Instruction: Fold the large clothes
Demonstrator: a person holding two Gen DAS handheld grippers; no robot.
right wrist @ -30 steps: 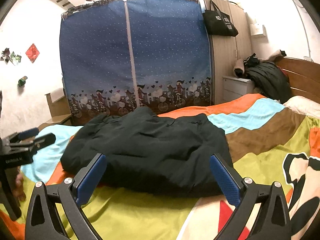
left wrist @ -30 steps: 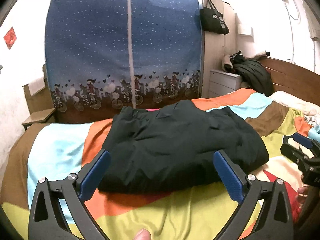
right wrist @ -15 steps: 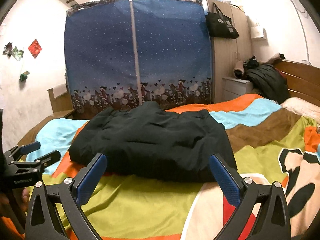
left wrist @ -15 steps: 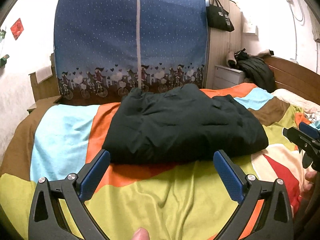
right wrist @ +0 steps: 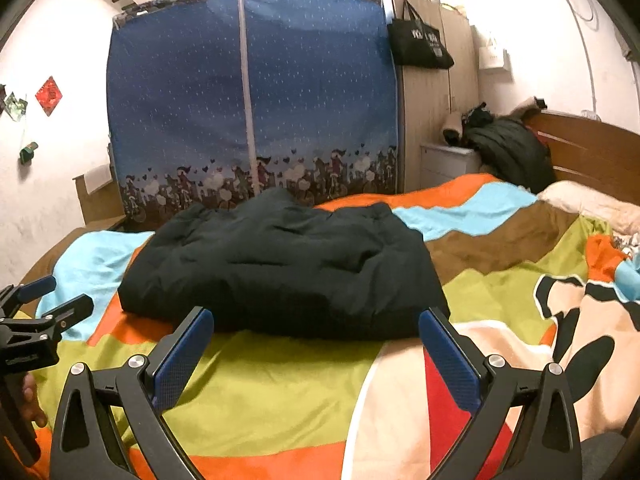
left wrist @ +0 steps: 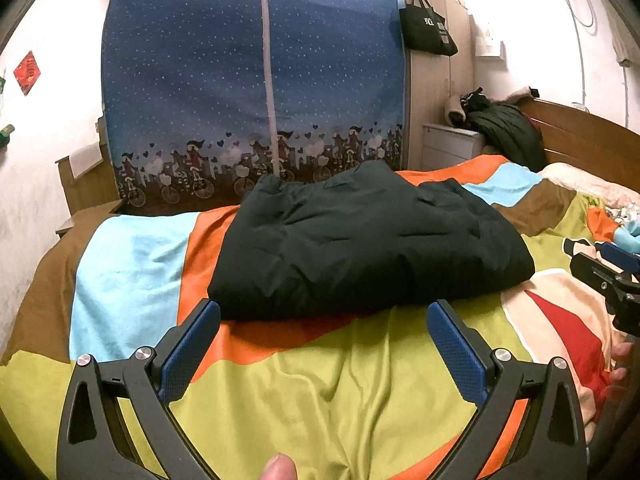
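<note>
Both grippers have backed off; folded jacket (left wrist: 368, 240) lies beyond spread fingers (left wrist: 192, 344).

Your two wrist cameras both sit low over the bedspread (left wrist: 340, 392), near its front edge, facing 12 o'clock toward the blue wardrobe (left wrist: 256, 80). Both share the folded dark coat (left wrist: 368, 240) at mid-distance. The left view catches the right gripper (left wrist: 608, 264) at 3 o'clock; the right view catches the left gripper (right wrist: 36, 308) at 9 o'clock.
</note>
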